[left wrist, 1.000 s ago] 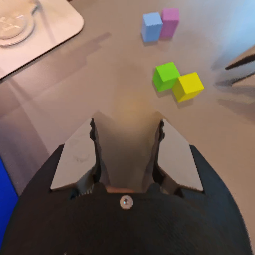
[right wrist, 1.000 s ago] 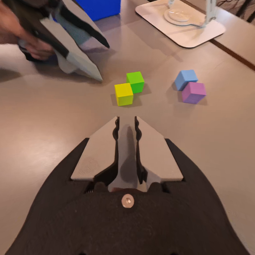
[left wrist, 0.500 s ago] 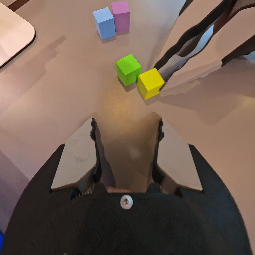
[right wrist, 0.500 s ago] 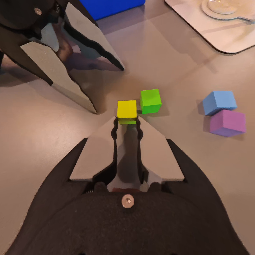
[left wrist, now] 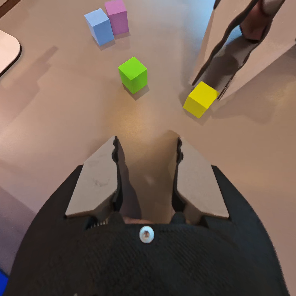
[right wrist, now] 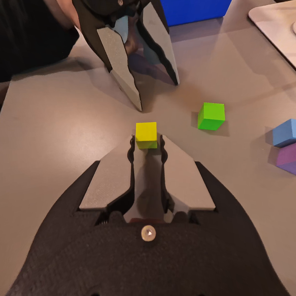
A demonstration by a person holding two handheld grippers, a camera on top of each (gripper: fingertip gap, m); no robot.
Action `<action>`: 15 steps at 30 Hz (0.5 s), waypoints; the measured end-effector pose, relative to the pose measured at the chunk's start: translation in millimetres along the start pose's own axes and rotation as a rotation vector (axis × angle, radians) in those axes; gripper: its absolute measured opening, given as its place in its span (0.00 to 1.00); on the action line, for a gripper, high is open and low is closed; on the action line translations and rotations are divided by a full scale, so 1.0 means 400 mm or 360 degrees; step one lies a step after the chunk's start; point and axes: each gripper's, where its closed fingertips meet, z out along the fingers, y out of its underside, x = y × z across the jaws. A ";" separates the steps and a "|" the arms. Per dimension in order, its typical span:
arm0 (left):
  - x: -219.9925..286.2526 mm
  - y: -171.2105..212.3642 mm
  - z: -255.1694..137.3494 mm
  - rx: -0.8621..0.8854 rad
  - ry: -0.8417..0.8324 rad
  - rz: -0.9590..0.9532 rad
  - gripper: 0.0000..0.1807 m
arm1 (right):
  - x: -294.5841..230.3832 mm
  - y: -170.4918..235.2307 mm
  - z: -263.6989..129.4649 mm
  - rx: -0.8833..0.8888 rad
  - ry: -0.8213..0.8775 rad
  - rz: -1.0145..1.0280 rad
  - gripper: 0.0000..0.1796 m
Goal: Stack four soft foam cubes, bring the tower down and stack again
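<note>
Yellow cube (right wrist: 146, 131): soft foam, square sides, sits on the surface (right wrist: 64, 136) between the tips of the right hand-held gripper (right wrist: 146, 139).
Right hand-held gripper: fingers close on both sides of the yellow cube; cannot tell if they squeeze it.
Left hand-held gripper (left wrist: 147, 139): fingers wide apart, nothing between them.
Green cube (left wrist: 133, 74): alone on the surface, apart from the yellow one.
Blue cube (left wrist: 99, 26) and purple cube (left wrist: 117, 16): side by side, touching.
Surface: smooth, flat, grey-brown.
Blue box (right wrist: 192, 11): at the far edge; inside is hidden.
</note>
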 end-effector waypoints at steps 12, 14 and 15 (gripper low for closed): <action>0.017 -0.017 0.013 0.0016 0.0012 0.0049 0.32 | 0.061 -0.026 -0.052 0.0194 0.0099 0.0191 0.15; 0.022 -0.025 0.018 0.0027 -0.0011 0.0090 0.30 | 0.065 -0.015 -0.055 0.0168 0.0124 0.0166 0.02; 0.022 -0.029 0.020 0.0033 -0.0033 0.0116 0.29 | 0.073 -0.006 -0.054 0.0140 0.0160 0.0168 0.00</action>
